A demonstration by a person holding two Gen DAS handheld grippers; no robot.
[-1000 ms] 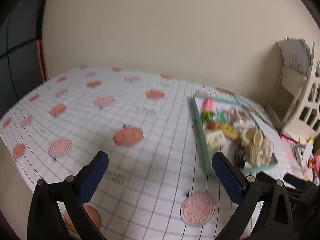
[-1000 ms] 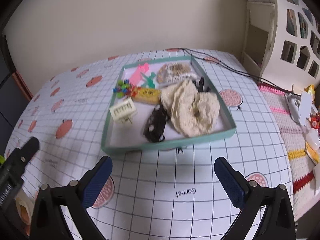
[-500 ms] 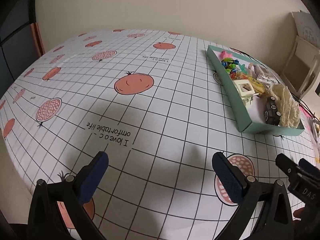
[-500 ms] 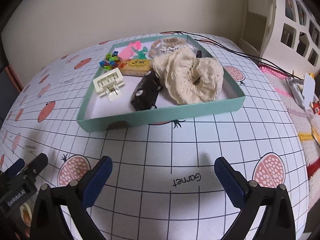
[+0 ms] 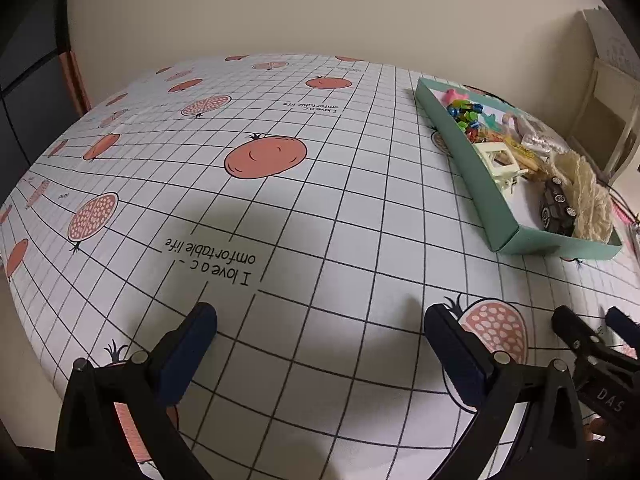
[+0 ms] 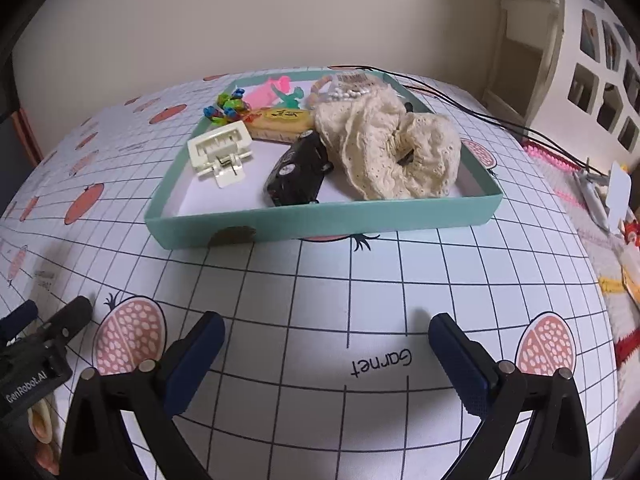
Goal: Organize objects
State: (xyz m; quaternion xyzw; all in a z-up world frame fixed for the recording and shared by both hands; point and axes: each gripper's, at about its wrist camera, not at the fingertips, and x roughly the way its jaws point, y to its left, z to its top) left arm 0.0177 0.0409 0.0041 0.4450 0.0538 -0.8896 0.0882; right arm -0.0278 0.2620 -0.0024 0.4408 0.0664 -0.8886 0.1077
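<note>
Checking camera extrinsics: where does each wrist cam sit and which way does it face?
Left wrist: on the left gripper, low over the tablecloth; own open fingers show, right gripper's tip at right edge.
Right wrist: on the right gripper, facing the teal tray; own open fingers show, left gripper at left edge.
Shared: teal tray, black toy car, cream scrunchie.
</note>
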